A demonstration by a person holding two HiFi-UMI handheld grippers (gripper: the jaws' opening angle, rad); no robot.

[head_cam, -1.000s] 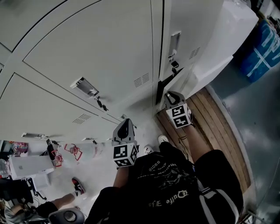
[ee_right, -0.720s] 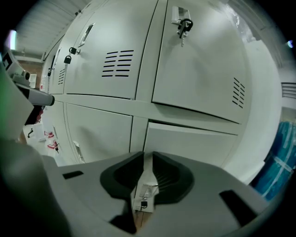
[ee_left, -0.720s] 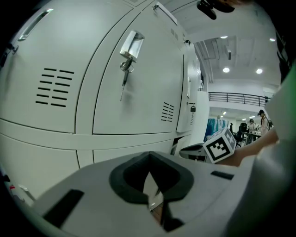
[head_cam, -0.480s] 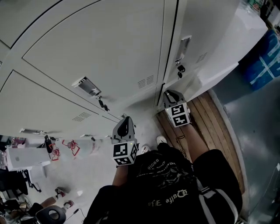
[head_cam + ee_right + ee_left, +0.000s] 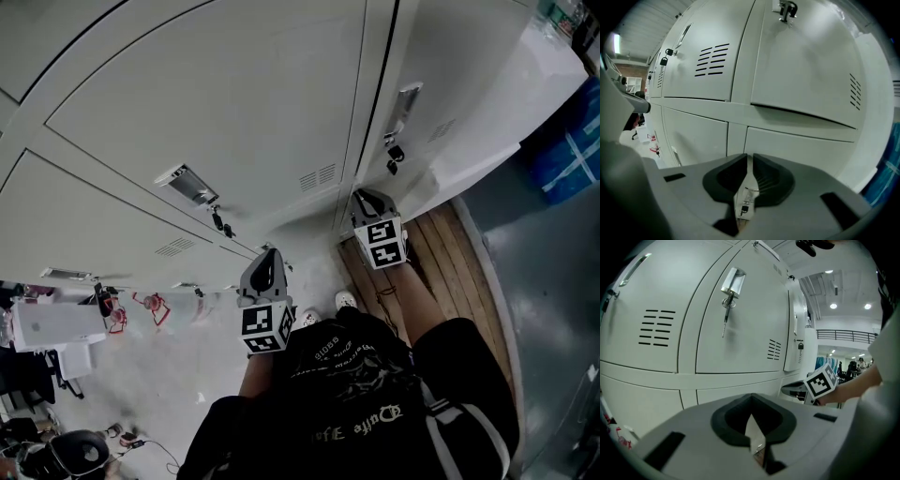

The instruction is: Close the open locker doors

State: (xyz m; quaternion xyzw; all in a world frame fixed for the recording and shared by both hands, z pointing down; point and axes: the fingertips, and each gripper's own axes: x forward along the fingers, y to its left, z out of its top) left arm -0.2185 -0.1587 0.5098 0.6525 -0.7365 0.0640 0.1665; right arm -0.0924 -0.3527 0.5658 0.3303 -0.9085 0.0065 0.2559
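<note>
The grey locker door (image 5: pixel 450 66) at the right, with its handle (image 5: pixel 406 101) and hanging key (image 5: pixel 395 155), stands almost flush with the bank; a thin dark seam runs down its left edge. In the right gripper view this door (image 5: pixel 806 65) shows a shadow line along its lower edge. My right gripper (image 5: pixel 368 201) is low beside the door's bottom corner, apart from it. Its jaws (image 5: pixel 748 159) are closing, with a thin slit left and nothing between them. My left gripper (image 5: pixel 265 265) points at the neighbouring closed doors (image 5: pixel 740 319), its jaws (image 5: pixel 751 416) together and empty.
A wooden slatted platform (image 5: pixel 450 262) lies under the right lockers, and a blue bag (image 5: pixel 572 141) stands beyond it. Closed doors with handles (image 5: pixel 184 183) fill the left. A white box (image 5: pixel 56 328) and red tags (image 5: pixel 155 307) lie on the floor at left.
The right locker door has swung in: the wide dark gap at its edge has shrunk to a thin seam. Both grippers have stayed roughly in place.
</note>
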